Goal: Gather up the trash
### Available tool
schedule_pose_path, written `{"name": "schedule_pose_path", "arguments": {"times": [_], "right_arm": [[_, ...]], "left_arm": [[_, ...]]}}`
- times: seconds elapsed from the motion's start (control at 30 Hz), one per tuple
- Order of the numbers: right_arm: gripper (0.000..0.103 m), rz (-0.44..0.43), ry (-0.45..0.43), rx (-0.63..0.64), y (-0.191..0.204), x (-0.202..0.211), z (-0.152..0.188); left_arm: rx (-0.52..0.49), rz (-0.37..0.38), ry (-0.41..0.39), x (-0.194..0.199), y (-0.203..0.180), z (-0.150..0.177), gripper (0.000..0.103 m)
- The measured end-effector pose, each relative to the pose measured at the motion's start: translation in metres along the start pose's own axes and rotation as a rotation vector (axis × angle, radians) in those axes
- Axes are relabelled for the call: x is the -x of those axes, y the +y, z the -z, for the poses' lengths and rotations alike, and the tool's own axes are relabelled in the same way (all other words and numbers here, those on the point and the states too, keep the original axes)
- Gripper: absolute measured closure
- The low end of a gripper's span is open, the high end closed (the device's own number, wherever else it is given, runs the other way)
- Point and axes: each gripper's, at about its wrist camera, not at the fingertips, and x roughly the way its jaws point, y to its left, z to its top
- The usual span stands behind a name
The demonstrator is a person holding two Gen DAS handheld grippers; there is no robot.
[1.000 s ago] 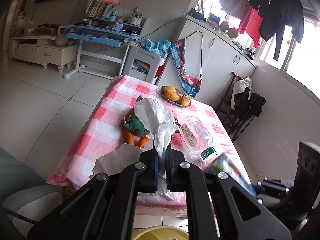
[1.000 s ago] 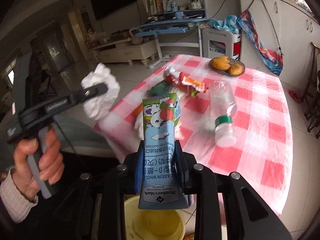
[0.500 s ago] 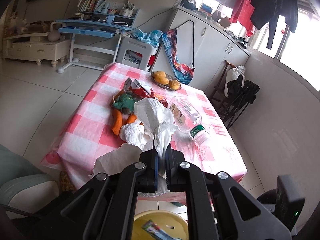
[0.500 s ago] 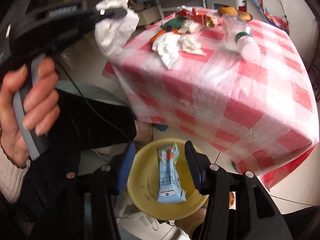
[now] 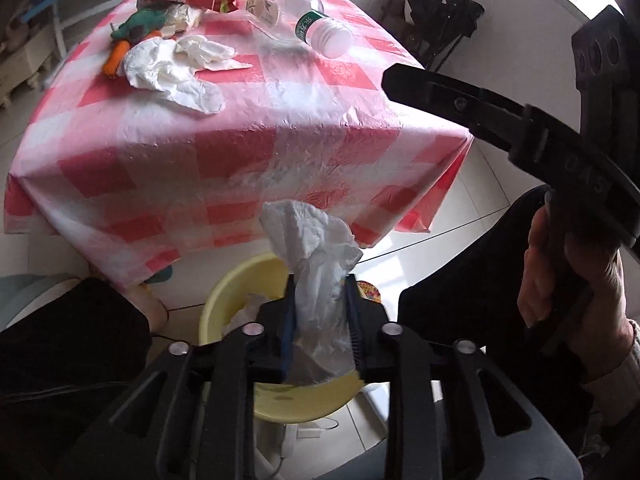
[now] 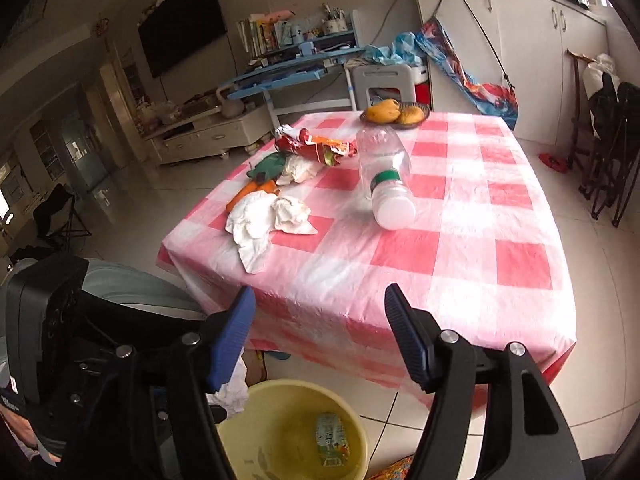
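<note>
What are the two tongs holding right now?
The left tongs, just opening, have the crumpled tissue's lower end between them, above the yellow bucket. The right tongs are empty.

Black hand-held gripper (image 6: 320, 320) with blue ribbed pads (image 6: 234, 338), silver screws; knit cuff (image 5: 628, 356).

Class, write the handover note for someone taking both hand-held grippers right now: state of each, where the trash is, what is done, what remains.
Left hand-held gripper: over the yellow bucket, jaws just opening, crumpled tissue between them, not yet dropped.
Right hand-held gripper: open and empty, jaws just widened, facing the table.
Done: milk carton lies in the bucket.
Left on the table: white tissues, plastic bottle, red snack wrapper.
Next, probably: let the tissue fall, then fetch the rest.
</note>
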Motion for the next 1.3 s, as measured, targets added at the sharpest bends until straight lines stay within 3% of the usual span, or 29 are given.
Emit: {"name": "schedule_pose_path", "arguments": {"times": [0.07, 0.17, 0.4, 0.77, 1.3], "right_arm": [[0.034, 0.014, -0.019, 0.020, 0.002, 0.010, 0.002], [0.033, 0.026, -0.027, 0.028, 0.003, 0.012, 0.004], [0.032, 0.048, -0.010, 0.065, 0.010, 0.002, 0.012], [0.032, 0.057, 0.000, 0.103, 0.018, -0.002, 0.016], [0.032, 0.060, 0.016, 0.104, 0.019, -0.006, 0.019]], "left_arm": [[-0.007, -0.027, -0.070, 0.011, 0.000, -0.002, 0.049], [0.018, -0.081, -0.181, 0.029, 0.007, -0.009, 0.038], [0.183, -0.140, -0.379, 0.067, 0.038, -0.019, 0.030], [0.203, -0.158, -0.421, 0.070, 0.040, -0.016, 0.030], [0.213, -0.161, -0.419, 0.070, 0.043, -0.017, 0.030]]}}
